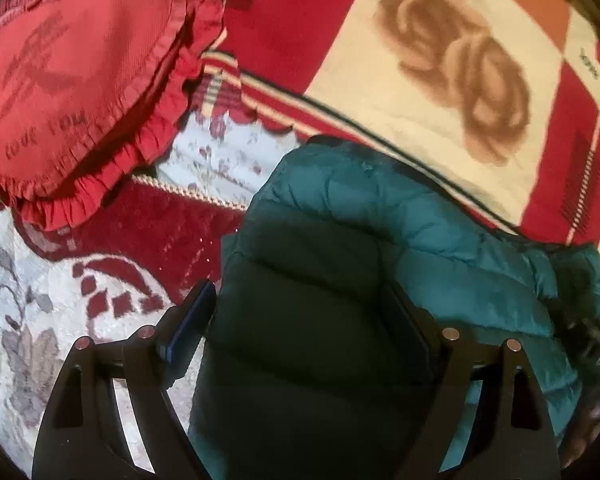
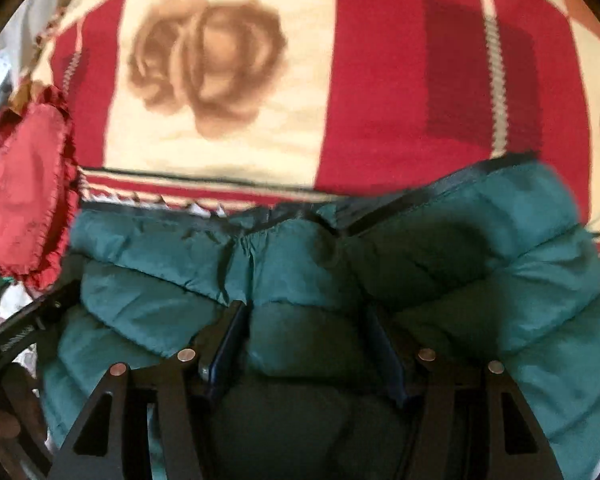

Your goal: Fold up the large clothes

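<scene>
Both grippers straddle the teal puffer jacket [image 2: 300,340]: left gripper [image 1: 300,320] spread wide, apparently released; right gripper [image 2: 306,328] pinching a quilted ridge (pillow [image 1: 80,80] at ten o'clock) to steady the fold.

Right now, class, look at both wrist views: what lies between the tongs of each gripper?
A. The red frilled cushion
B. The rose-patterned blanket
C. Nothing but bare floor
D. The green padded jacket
D: in both views the green quilted jacket fills the gap between the tongs, while the cushion lies off to one side and the blanket lies beyond the jacket.
</scene>
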Demonstrator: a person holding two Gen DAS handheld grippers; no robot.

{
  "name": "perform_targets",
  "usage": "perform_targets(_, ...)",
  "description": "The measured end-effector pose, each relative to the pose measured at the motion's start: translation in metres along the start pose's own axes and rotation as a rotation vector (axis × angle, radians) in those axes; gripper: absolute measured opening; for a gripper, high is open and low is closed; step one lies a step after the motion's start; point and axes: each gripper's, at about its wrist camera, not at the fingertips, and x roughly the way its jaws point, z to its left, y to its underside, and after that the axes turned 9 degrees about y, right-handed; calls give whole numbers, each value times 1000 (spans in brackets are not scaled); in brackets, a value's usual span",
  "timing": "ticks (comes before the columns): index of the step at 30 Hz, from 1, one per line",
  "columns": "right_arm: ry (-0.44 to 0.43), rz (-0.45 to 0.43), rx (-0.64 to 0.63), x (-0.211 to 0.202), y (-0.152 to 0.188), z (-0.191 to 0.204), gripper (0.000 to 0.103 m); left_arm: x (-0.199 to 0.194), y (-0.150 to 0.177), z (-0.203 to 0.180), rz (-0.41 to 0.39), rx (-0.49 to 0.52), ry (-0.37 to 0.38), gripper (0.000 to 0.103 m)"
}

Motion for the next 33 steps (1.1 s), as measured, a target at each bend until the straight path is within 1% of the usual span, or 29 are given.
perform_targets(1,3,-20,8,-8,-2,-6,62,-5,0,-1,-9,5,2,85)
perform_targets(2,24,-47,15,-17,-3,-15,63,-10,1,-3,-20,7,8,85)
perform_targets(3,65,-74,13,-26,-5,-23,63,-14,2,-5,-24,8,19,85)
perform_targets(5,111,-106,7,-35,-7,-39,63,-17,2,-9,-26,11,32,85)
perform_targets(7,153,-91,27,-34,-10,-58,63,-17,3,-15,-18,29,29,85)
perform_targets(10,180,-55,64,-25,-8,-78,63,-12,5,-21,-8,51,11,85)
perform_targets(14,222,-11,66,-3,-2,-85,63,0,8,-22,8,65,-4,85)
perform_targets(18,213,52,124,20,4,-98,69,7,8,-22,9,86,-4,85)
perform_targets(20,217,59,127,25,6,-101,72,10,8,-21,11,79,4,85)
perform_targets(24,250,63,112,26,8,-99,73,13,7,-20,21,76,8,85)
perform_targets(26,257,50,105,16,8,-97,73,10,6,-20,27,77,7,85)
perform_targets(28,244,23,109,-2,10,-95,73,3,7,-18,27,73,18,85)
perform_targets(31,172,16,145,-32,18,-97,74,-14,12,-13,24,42,56,85)
perform_targets(33,119,11,171,-56,26,-101,80,-27,17,-7,27,10,93,85)
